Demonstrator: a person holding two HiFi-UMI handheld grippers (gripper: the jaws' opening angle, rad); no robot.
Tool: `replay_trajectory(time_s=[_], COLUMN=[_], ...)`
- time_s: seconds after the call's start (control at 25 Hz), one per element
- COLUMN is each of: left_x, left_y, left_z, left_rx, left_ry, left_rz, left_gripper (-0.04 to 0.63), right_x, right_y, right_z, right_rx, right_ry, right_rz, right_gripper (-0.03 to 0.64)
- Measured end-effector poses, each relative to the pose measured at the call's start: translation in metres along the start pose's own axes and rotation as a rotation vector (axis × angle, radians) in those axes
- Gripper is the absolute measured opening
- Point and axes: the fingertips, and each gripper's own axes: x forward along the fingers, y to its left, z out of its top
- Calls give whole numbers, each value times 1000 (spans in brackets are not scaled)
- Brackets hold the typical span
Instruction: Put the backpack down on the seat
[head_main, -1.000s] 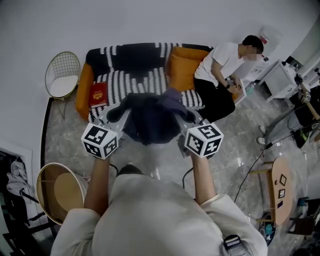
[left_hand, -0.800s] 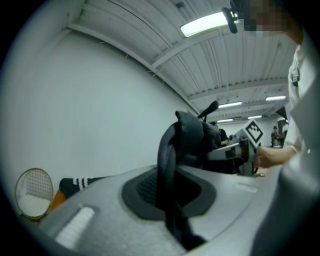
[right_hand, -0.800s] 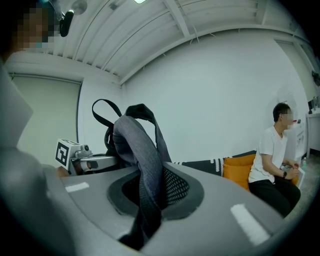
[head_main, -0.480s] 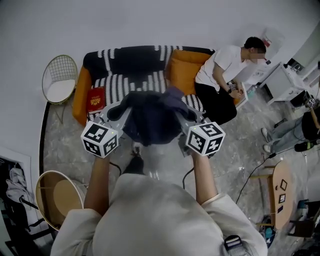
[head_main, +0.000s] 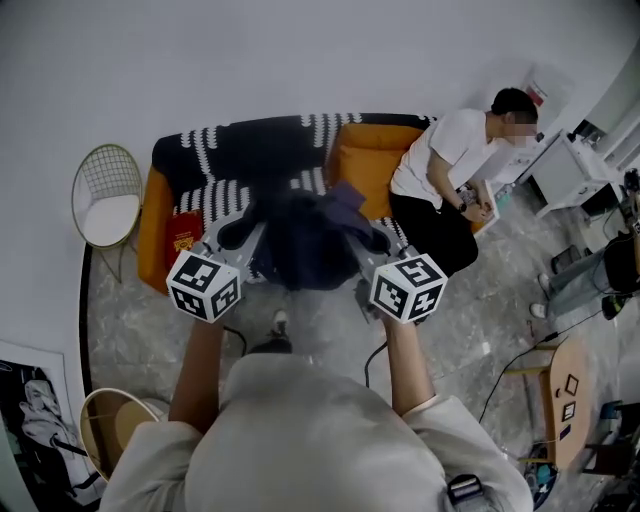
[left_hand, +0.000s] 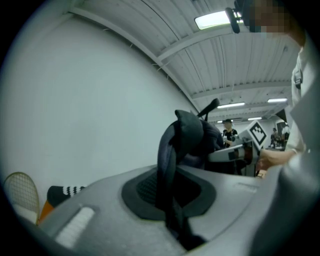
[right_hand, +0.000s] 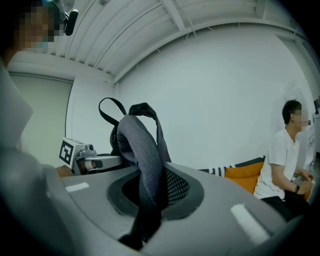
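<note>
A dark navy backpack (head_main: 305, 245) hangs in the air between my two grippers, in front of the sofa seat (head_main: 222, 195). My left gripper (head_main: 238, 237) is shut on one dark strap (left_hand: 167, 165), which runs up between its pads. The right gripper (head_main: 368, 242) is shut on the other, grey strap (right_hand: 144, 160). Both grippers point level toward the black-and-white patterned sofa (head_main: 250, 145). In the head view the backpack's far edge overlaps the seat's front edge.
A person in a white shirt (head_main: 445, 165) sits at the sofa's right end beside an orange cushion (head_main: 365, 150). A red book (head_main: 182, 232) lies on the seat's left. A wire chair (head_main: 105, 200) stands left, a round basket (head_main: 112, 425) lower left, a wooden table (head_main: 565, 385) right.
Both grippers and the backpack have moved toward the sofa, which now lies closer beneath them. The holder's foot has stepped forward. Both grips are unchanged.
</note>
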Motion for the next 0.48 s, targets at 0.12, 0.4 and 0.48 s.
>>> replay_trajectory(time_s=[0.12, 0.4, 0.48], left_x=[24, 66, 75], left_y=[27, 78, 90], left_z=[7, 14, 12], left_rx=[10, 9, 4], left_ry=[7, 30, 37], left_rz=[-22, -46, -49], left_gripper=[20, 20, 20], right_x=[30, 81, 94], right_y=[-19, -51, -58], right_z=[13, 27, 26], right_rx=[3, 14, 22], right_ry=[1, 16, 22], right_rz=[-13, -34, -40], right_gripper=[38, 38, 38])
